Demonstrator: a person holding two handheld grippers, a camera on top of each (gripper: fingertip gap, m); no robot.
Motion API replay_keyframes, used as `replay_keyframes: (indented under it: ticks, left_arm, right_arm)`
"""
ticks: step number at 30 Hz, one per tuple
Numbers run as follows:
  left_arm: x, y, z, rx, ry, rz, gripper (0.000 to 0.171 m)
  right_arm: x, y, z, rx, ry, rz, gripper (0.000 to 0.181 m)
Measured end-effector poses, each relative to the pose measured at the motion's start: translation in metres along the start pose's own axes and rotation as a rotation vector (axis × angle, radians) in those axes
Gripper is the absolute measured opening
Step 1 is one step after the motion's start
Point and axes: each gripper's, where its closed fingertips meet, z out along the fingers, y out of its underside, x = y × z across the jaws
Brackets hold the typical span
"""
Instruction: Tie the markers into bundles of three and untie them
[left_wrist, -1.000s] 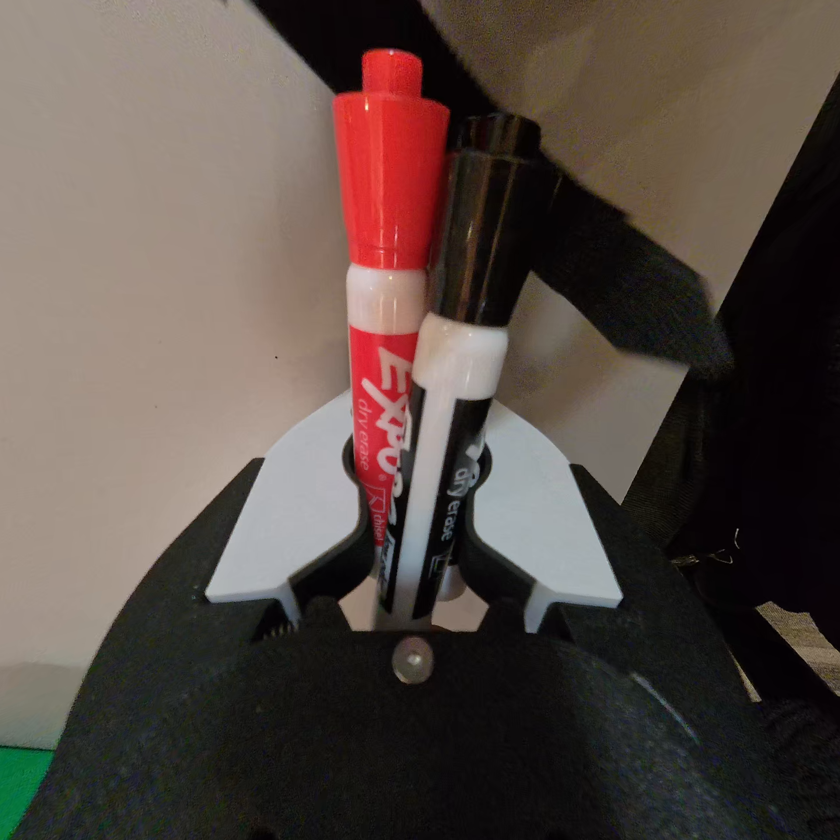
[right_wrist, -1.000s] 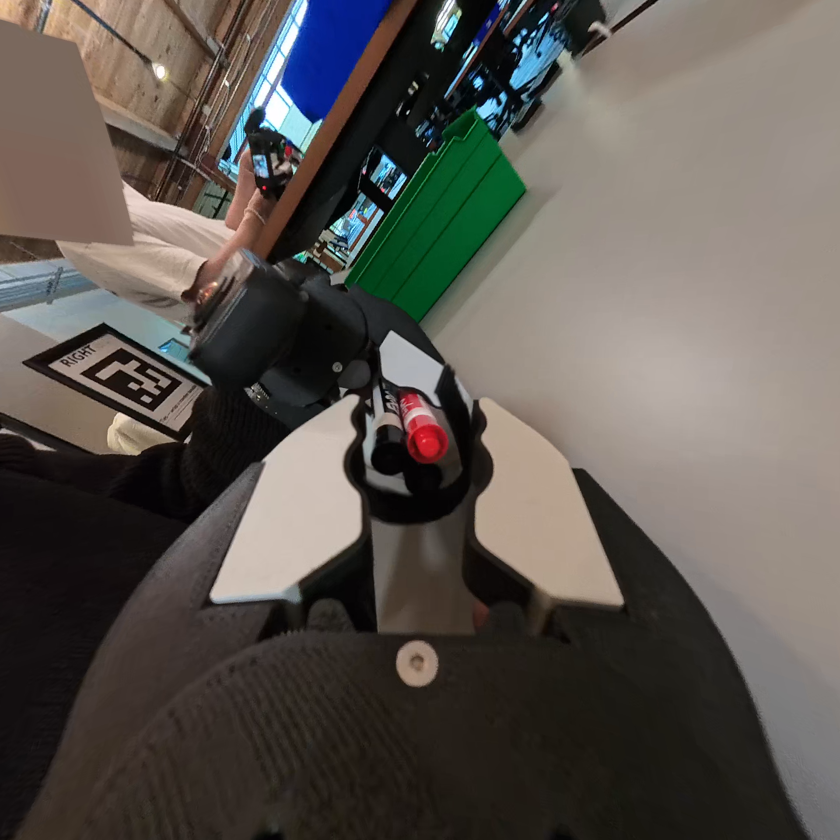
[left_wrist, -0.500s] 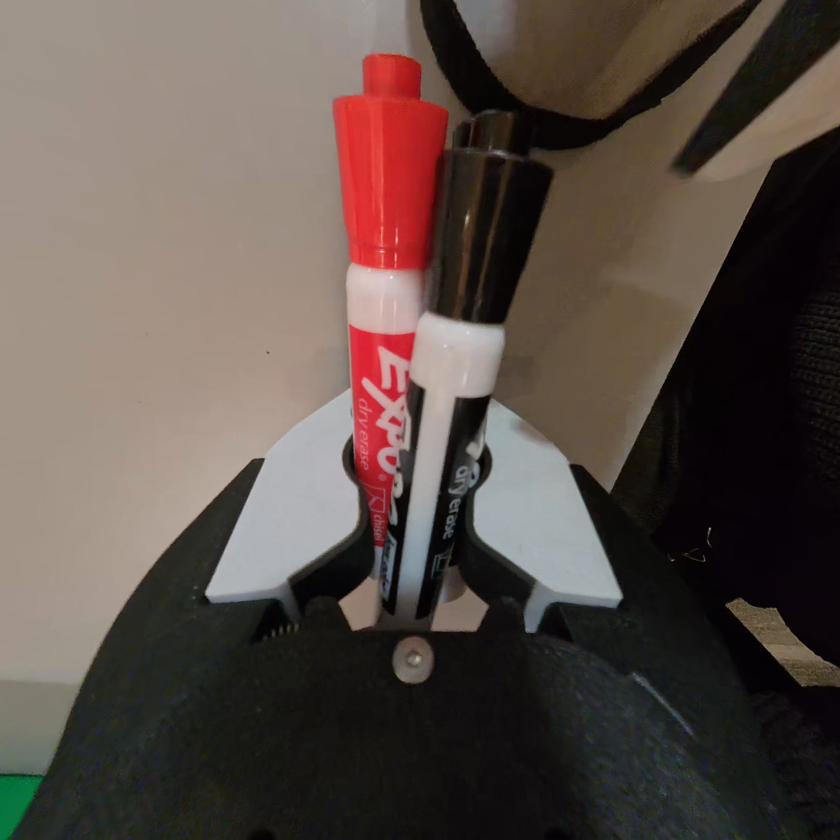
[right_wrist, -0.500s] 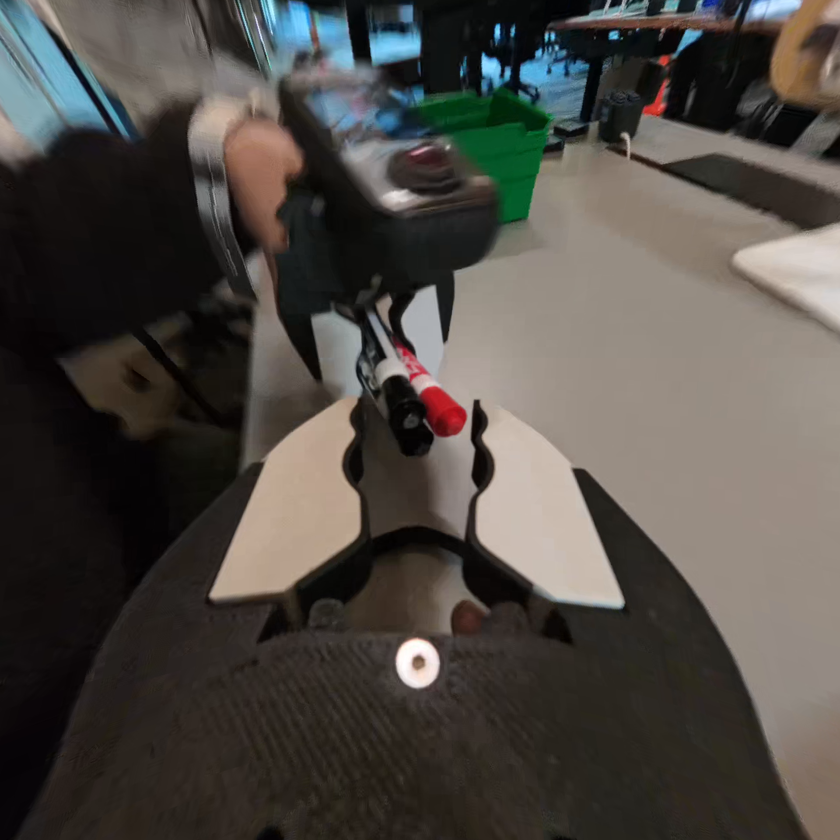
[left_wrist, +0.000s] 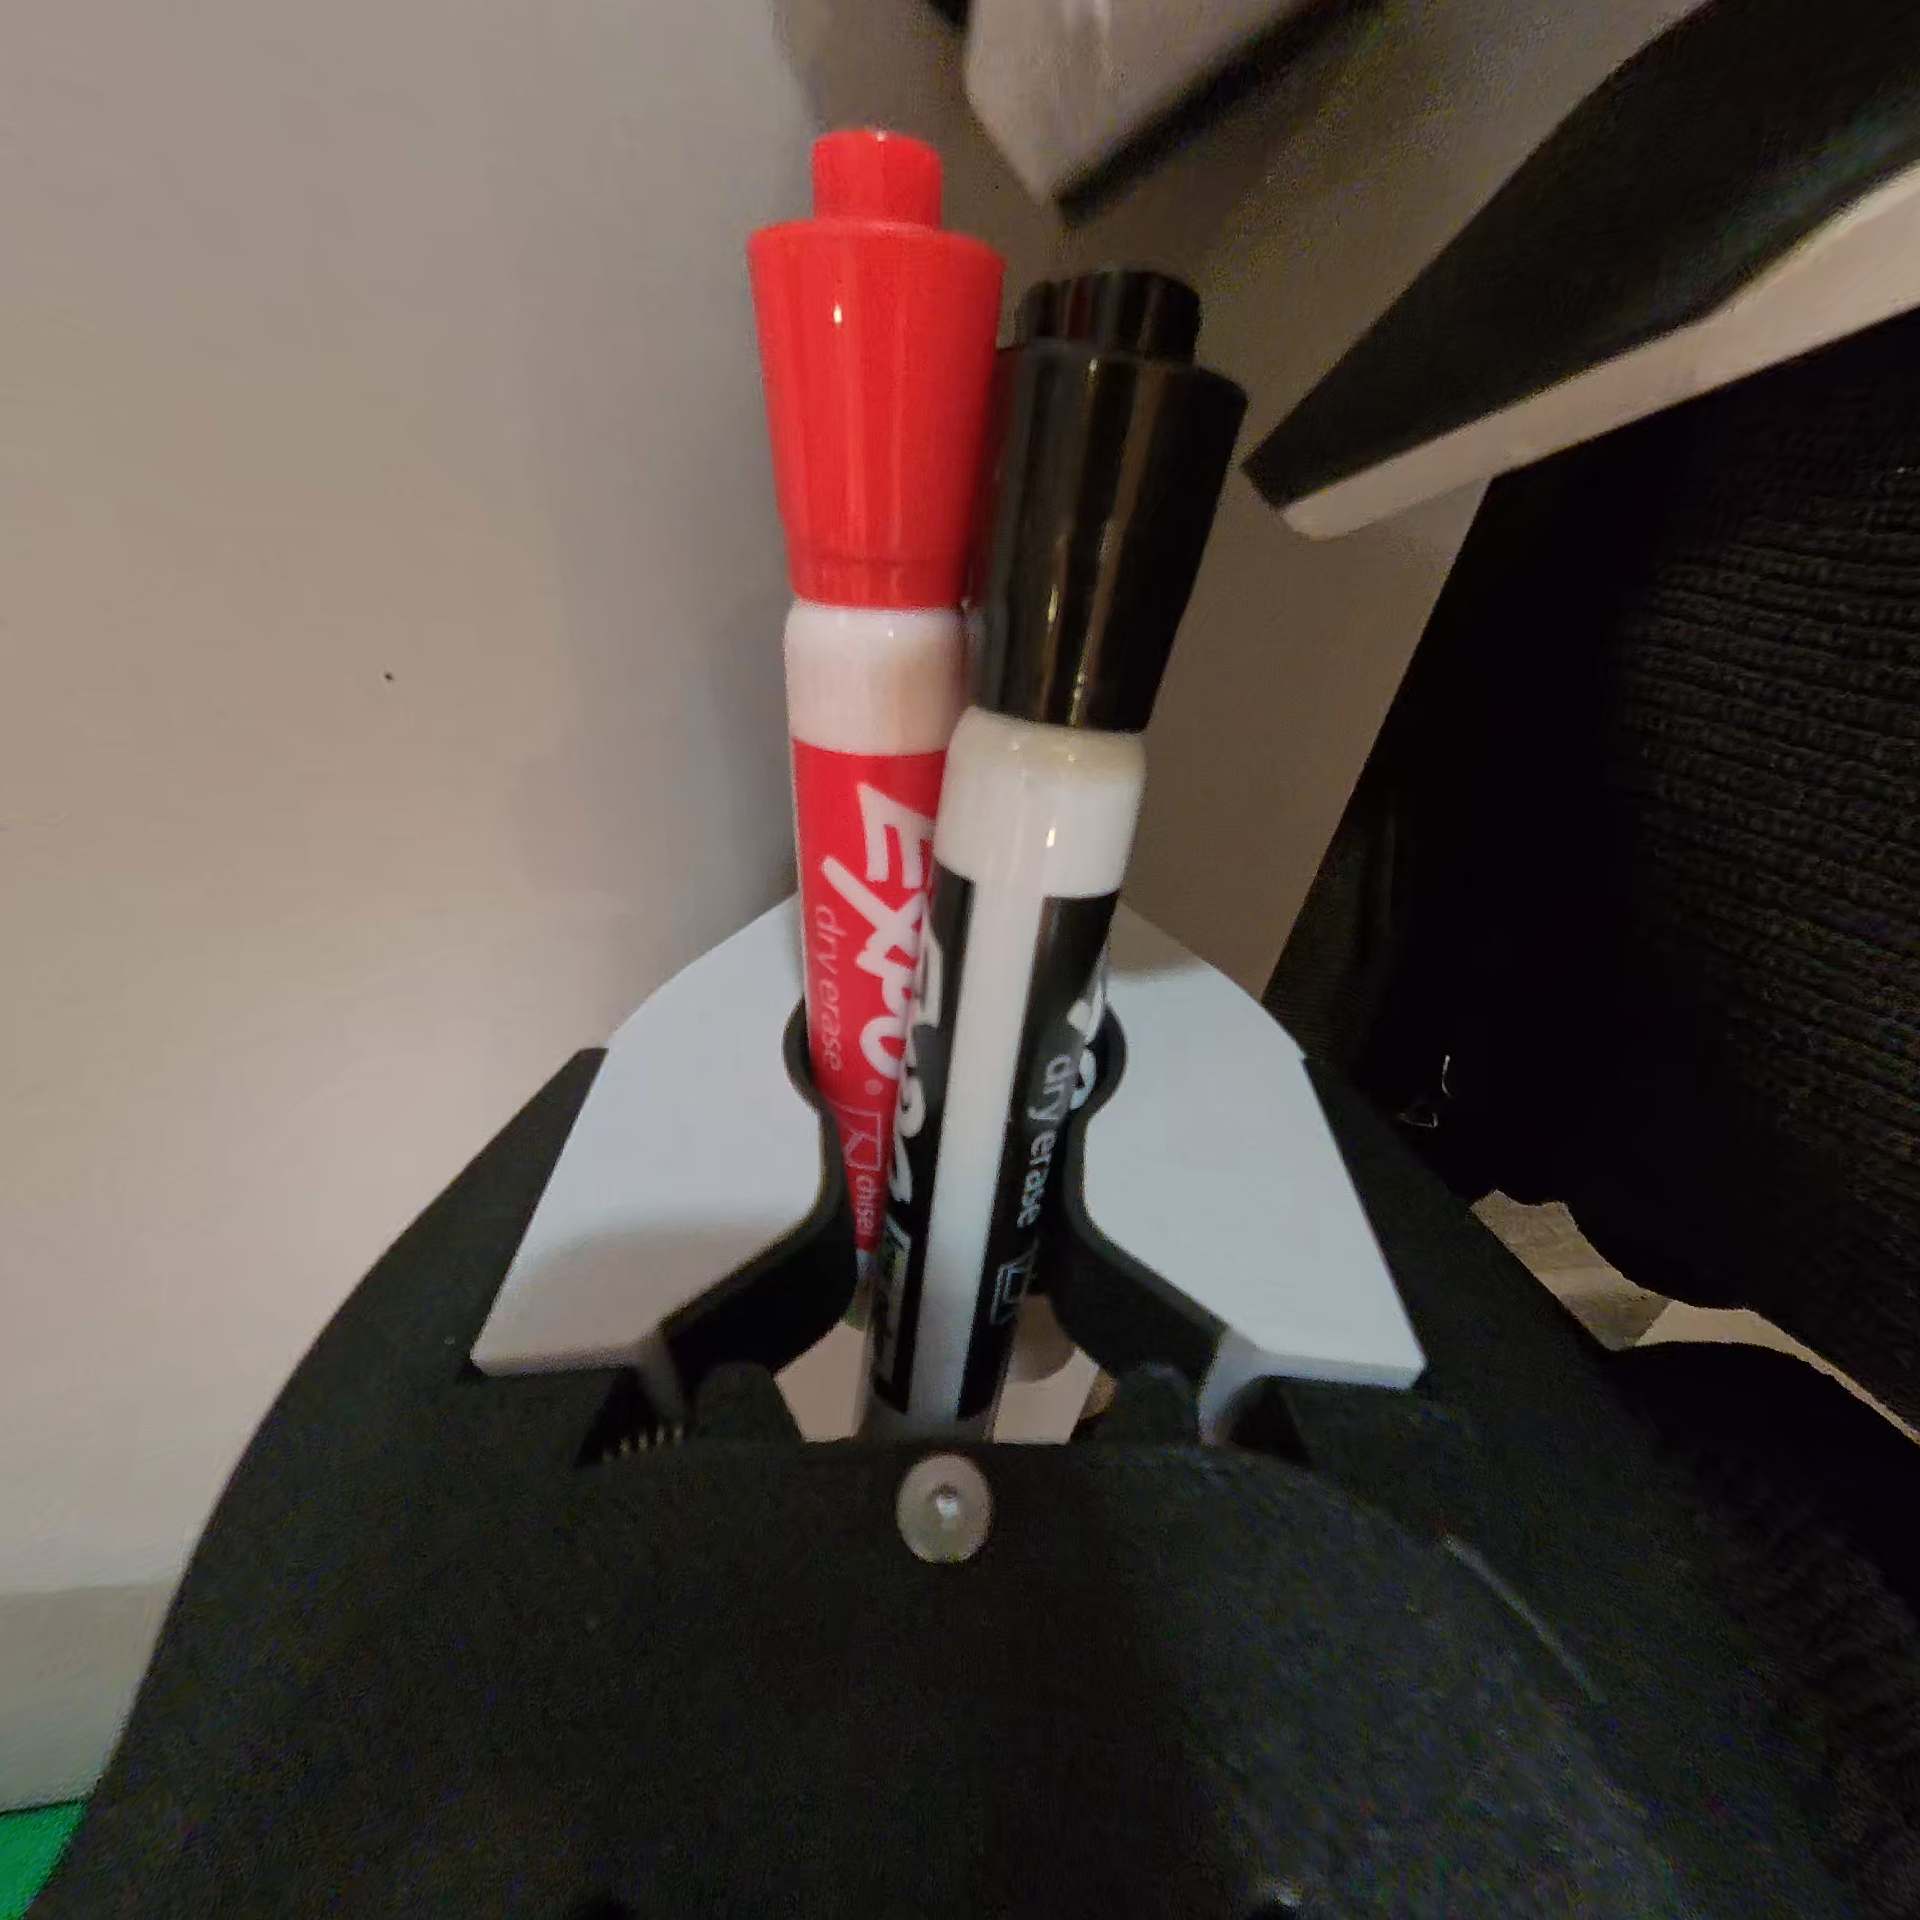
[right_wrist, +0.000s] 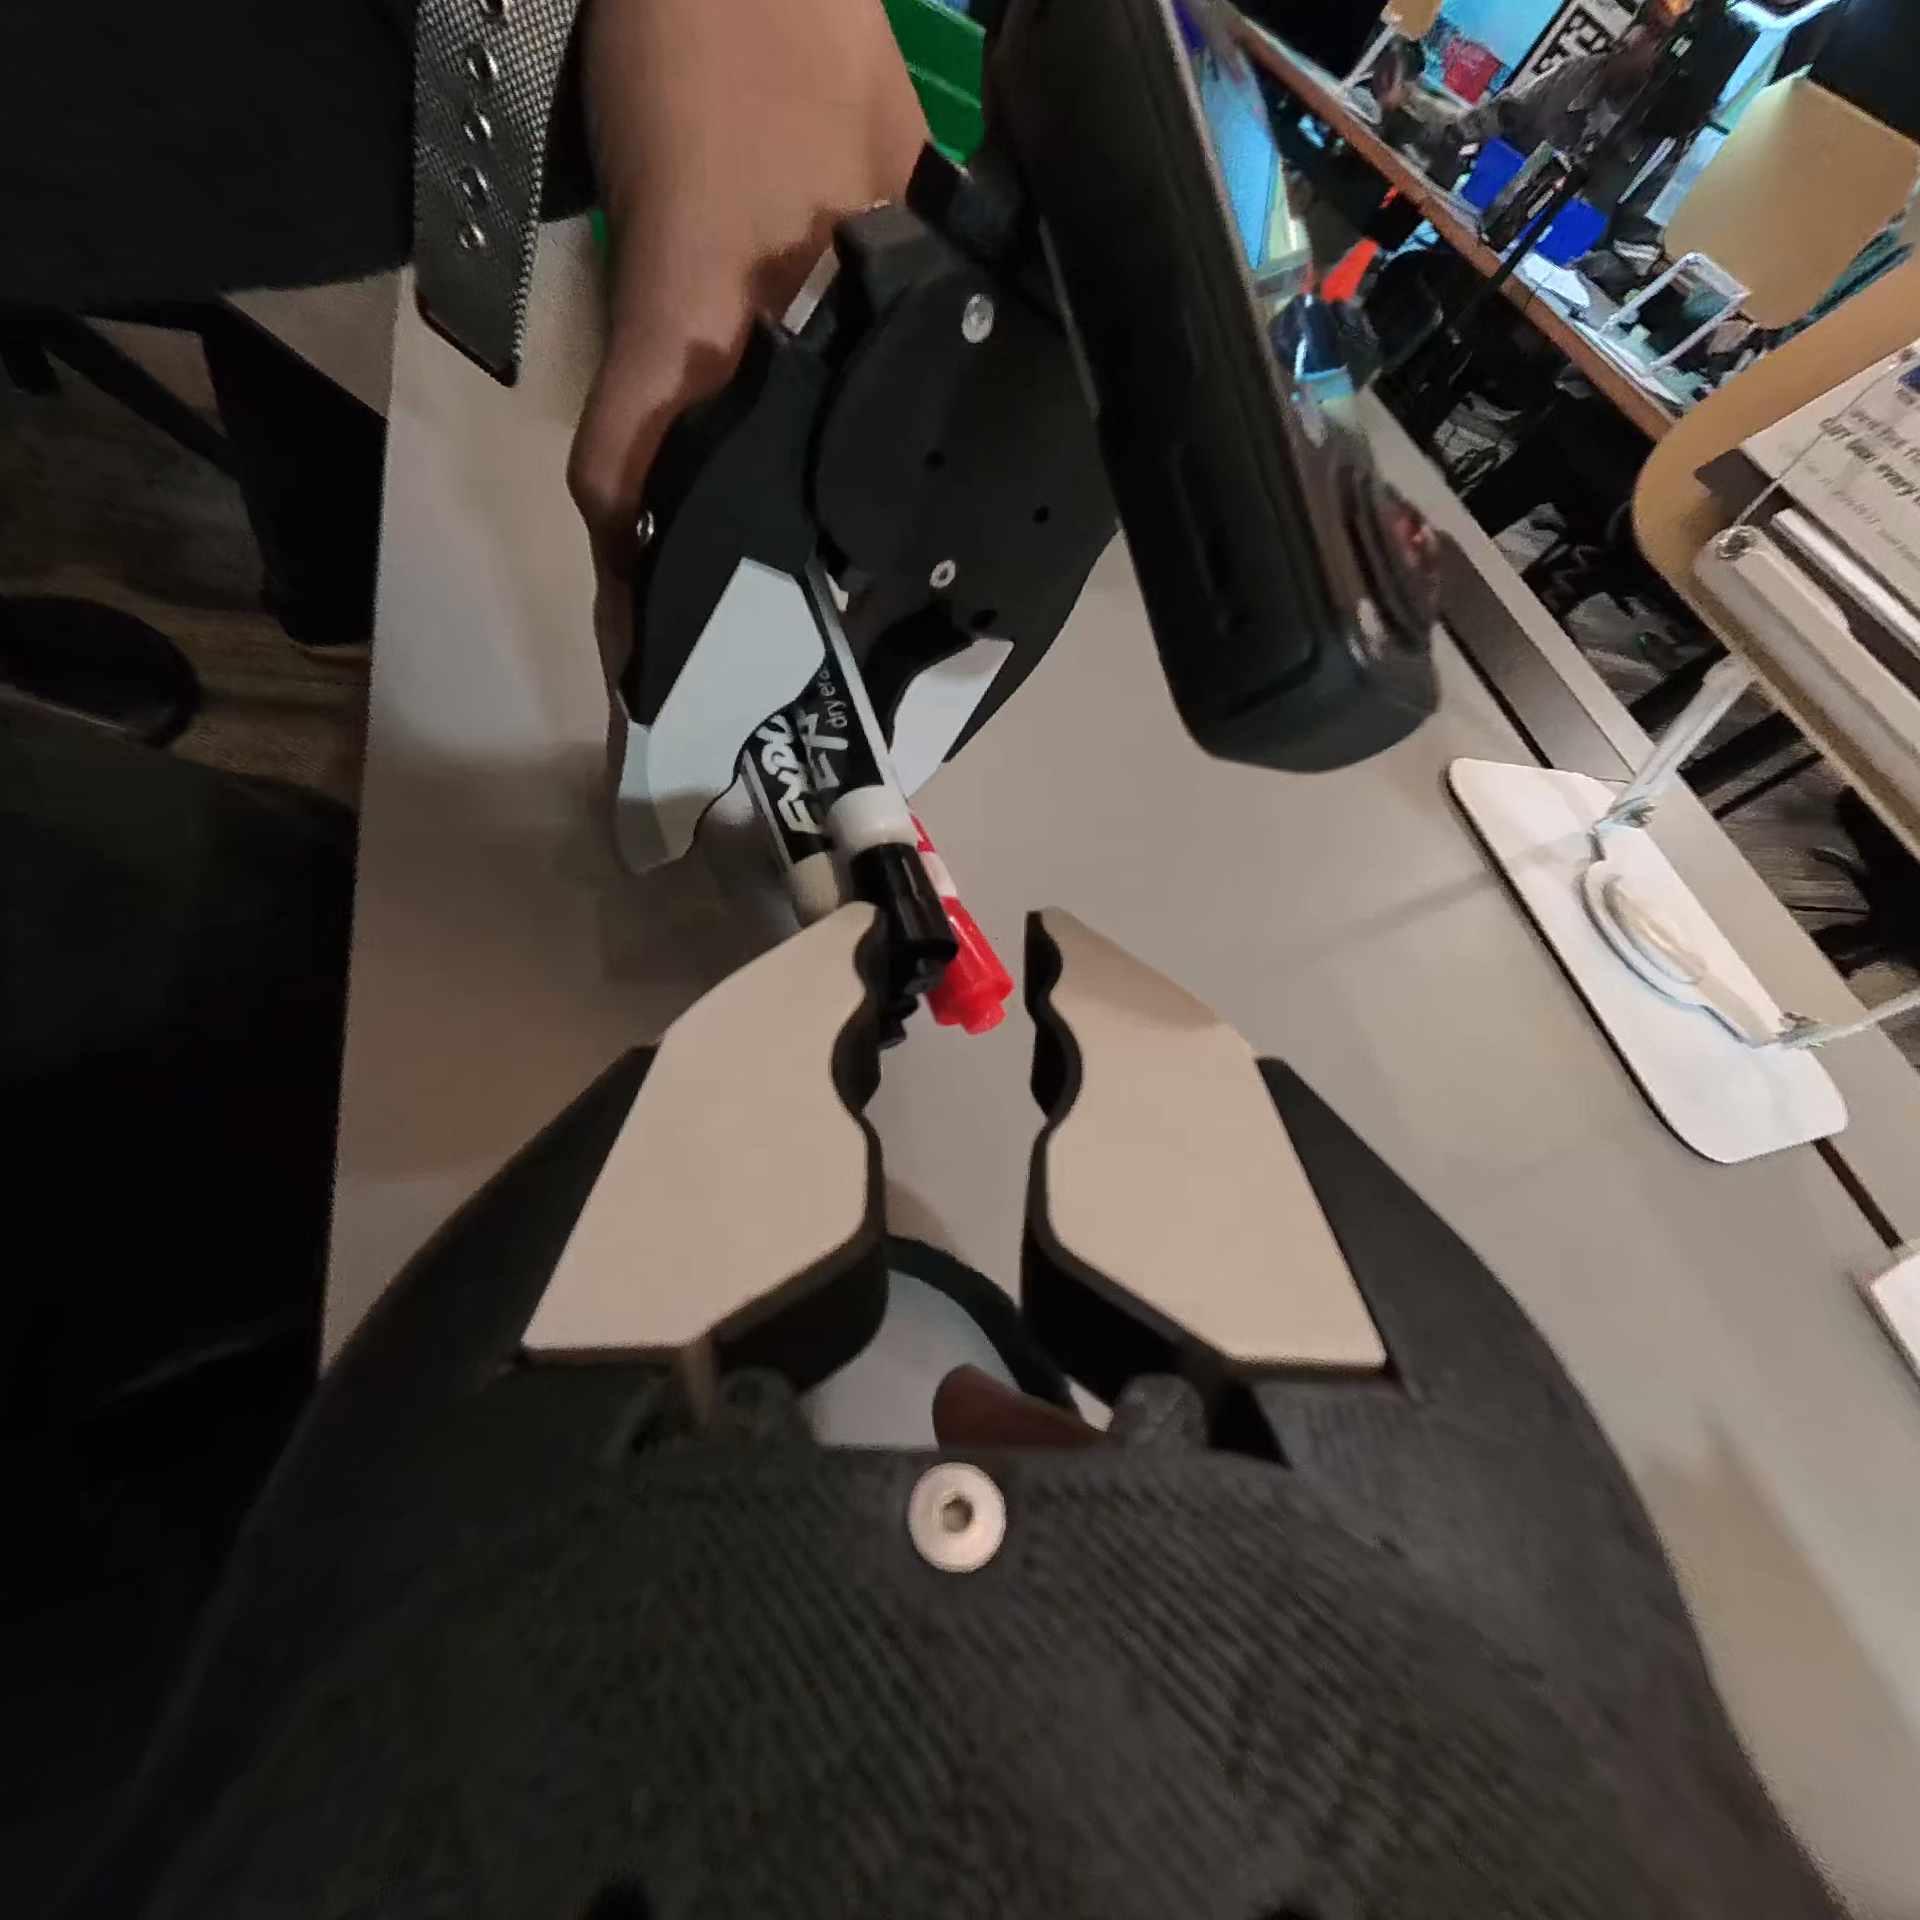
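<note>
Markers, red (left_wrist: 883, 499) and black (left_wrist: 1081, 582), sit clenched in the left gripper (left_wrist: 951, 1039), held above the desk (right_wrist: 1299, 883). Right gripper (right_wrist: 945, 977), fingers parted and empty, nears their caps. No tie shows; next calls for closing on them squarely.

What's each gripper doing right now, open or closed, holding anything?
Left gripper: closed on a red marker and a black marker.
Right gripper: open, empty, marker caps at its tips.
</note>
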Motion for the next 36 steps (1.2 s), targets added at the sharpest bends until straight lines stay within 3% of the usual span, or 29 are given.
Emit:
replay_keyframes:
  ticks: [18, 27, 36]
  left_arm:
    - [0.002, 0.001, 0.0, -0.002, 0.007, 0.014, 0.044]
    - [0.002, 0.001, 0.0, 0.022, 0.028, 0.009, 0.043]
    - [0.002, 0.001, -0.001, 0.033, 0.036, 0.003, 0.043]
  right_arm:
    - [-0.008, 0.008, 0.004, -0.044, -0.044, -0.017, 0.02]
    - [-0.009, 0.011, 0.005, -0.064, -0.036, -0.036, 0.032]
    - [0.038, 0.011, -0.034, 0.016, 0.064, 0.154, 0.036]
